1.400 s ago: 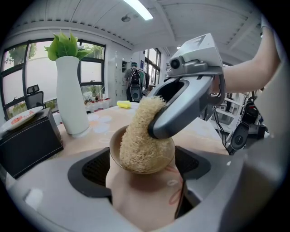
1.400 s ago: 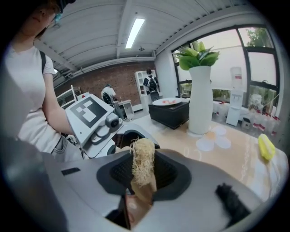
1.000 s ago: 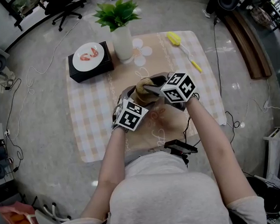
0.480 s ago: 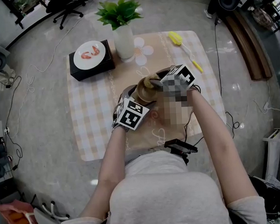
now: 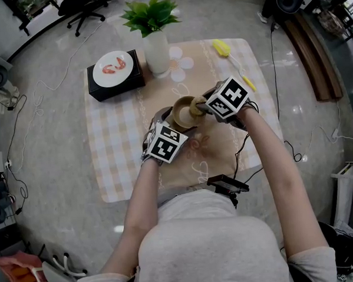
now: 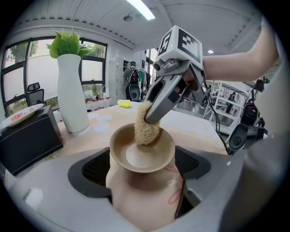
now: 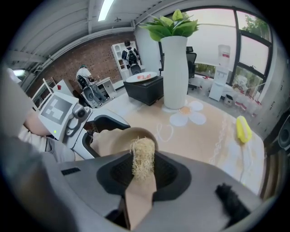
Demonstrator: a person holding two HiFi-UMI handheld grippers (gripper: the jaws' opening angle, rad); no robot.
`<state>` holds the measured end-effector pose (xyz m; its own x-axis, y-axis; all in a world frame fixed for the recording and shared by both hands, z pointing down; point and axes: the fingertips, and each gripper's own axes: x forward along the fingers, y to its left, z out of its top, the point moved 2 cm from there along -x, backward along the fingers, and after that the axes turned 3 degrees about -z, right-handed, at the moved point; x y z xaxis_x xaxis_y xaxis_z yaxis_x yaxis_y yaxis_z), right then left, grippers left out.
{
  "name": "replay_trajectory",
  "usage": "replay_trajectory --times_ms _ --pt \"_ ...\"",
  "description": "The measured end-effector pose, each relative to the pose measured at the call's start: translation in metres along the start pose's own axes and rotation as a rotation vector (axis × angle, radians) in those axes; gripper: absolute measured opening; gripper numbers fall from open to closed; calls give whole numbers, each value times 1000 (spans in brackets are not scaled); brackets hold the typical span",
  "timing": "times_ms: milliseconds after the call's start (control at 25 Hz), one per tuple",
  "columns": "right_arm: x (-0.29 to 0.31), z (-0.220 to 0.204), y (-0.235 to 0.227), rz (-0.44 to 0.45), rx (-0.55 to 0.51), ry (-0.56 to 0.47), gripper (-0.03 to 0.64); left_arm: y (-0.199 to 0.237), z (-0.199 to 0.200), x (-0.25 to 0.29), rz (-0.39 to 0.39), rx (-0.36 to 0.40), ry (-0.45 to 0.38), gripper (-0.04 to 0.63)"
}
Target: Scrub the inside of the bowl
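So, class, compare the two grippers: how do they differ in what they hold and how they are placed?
The left gripper is shut on the tan bowl; the right gripper is shut on a fibrous scrubber. The left gripper flanks the bowl's body below its rim, while the right gripper angles down from above, with the scrubber inside the bowl. Both carry a marker cube.

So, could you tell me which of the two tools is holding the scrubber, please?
The right tool: its jaws are shut on the straw-coloured scrubber, which touches the inside of the bowl. The left tool holds the bowl itself.
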<state>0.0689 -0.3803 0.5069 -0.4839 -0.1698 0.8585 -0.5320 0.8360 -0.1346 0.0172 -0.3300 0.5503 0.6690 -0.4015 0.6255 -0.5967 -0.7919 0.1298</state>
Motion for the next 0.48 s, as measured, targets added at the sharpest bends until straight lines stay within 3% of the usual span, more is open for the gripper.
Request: replay_trajectory --times_ms 480 --pt "8 -6 38 105 -52 28 103 0 0 1 -5 -2 0 463"
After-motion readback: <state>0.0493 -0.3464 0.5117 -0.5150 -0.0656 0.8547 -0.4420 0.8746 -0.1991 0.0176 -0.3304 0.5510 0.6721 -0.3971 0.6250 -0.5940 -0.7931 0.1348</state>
